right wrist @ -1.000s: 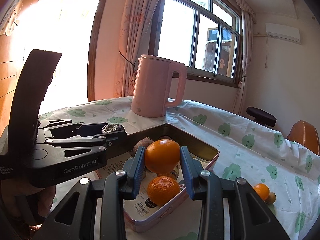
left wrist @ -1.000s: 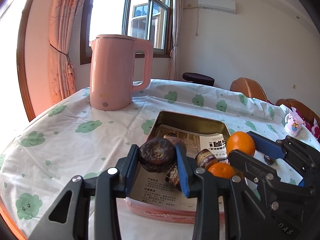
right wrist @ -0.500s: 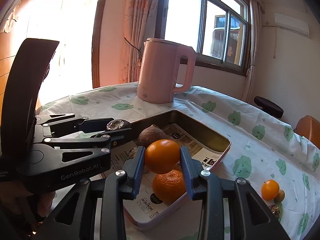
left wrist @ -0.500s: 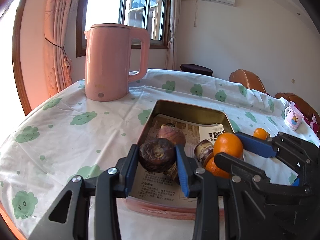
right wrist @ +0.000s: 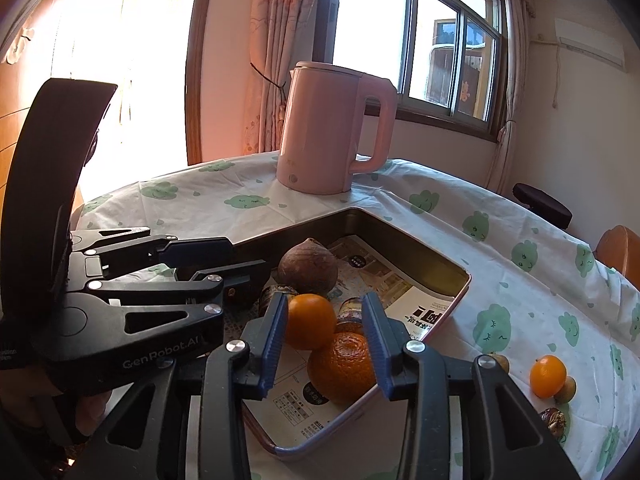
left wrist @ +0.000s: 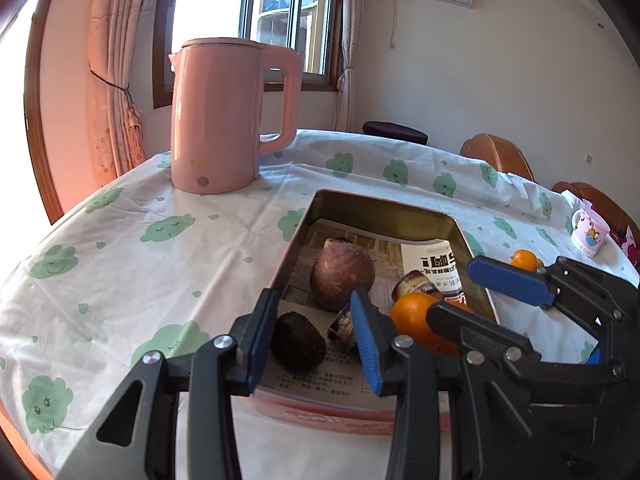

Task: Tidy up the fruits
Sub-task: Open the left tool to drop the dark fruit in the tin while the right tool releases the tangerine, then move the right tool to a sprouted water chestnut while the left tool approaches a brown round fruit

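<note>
Both hands are at the release step: each drops a fruit into the tin tray on the tabletop. The left gripper has just been opening its fingers; the dark brown fruit sits on the tray's paper lining between them, clear of the right-hand pad. The right gripper has likewise been opening, and the small orange rests between its fingers near the left one. Next, I'd judge, both lift away and go for the loose fruit outside the tray.
</note>
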A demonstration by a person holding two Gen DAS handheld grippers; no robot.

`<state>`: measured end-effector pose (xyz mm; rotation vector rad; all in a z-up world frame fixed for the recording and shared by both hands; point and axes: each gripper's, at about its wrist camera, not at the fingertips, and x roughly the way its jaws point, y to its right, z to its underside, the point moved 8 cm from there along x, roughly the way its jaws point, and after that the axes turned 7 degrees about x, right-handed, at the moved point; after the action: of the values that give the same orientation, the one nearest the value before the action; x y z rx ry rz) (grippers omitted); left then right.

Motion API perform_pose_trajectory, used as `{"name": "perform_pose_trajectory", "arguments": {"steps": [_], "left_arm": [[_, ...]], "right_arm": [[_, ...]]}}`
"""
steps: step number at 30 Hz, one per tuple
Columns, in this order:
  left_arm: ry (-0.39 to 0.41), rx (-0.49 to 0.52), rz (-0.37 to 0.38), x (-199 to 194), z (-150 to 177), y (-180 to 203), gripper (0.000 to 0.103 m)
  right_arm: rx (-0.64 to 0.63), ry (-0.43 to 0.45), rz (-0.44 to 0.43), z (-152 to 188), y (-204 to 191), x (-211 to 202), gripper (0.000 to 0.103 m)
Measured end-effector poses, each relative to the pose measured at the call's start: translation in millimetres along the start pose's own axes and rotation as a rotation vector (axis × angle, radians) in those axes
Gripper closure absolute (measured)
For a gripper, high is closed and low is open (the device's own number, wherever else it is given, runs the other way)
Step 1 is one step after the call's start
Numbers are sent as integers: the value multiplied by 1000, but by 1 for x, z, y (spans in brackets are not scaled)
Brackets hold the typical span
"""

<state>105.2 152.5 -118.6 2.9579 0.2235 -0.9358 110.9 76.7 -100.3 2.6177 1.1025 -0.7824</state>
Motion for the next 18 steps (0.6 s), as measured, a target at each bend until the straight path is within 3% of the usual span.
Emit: {"name": "perform_pose_trajectory", "arguments": {"steps": [2, 5, 7, 9, 12, 18], "left_arm": [[5, -8, 10, -2, 0, 0, 59], [21, -5, 15, -6, -2, 3, 47], [42, 10, -10, -12, -4, 6, 22], [70, 20, -11, -18, -8, 12, 14], [85, 33, 6, -22, -12, 24, 14], [109, 84, 36, -27, -20, 61, 14]], "right_arm": [[14, 5, 3, 0, 3, -1, 54], [42, 40, 12, -3, 10, -8, 46], [50, 54, 37, -2, 17, -15, 42], [42, 65, 91, 2, 29, -25, 41], [59, 58, 166, 11, 60, -41, 41], [219, 20, 334, 35, 152, -71, 41]]}}
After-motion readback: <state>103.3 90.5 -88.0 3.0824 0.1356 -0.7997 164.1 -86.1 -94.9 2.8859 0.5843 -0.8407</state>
